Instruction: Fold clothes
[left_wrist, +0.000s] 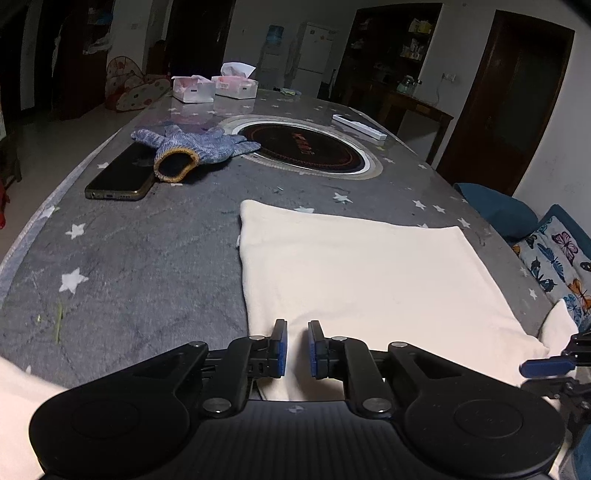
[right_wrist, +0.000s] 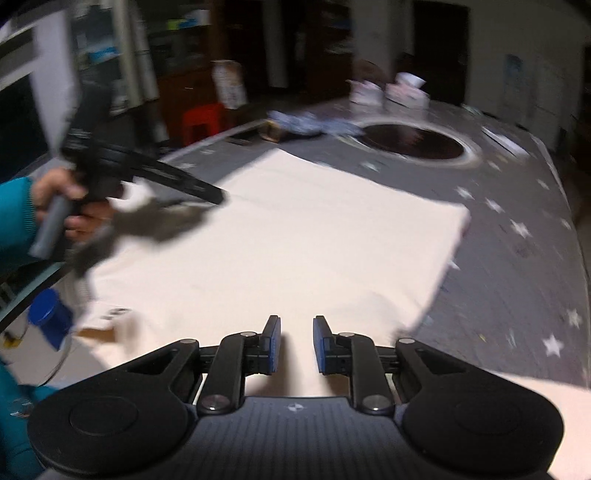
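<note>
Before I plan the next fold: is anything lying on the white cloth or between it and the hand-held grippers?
Nothing visible. The white cloth lies bare under both hand-held grippers, left and right. The glove and phone sit beyond it.

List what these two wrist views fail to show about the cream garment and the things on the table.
- Cream garment: its near edge is hidden under the left gripper in the left wrist view; the type of clothing is unclear.
- Label on the garment: blurred in the right wrist view, unreadable.
- Knitted glove covers part of the phone.
- Tissue boxes: print too small.
</note>
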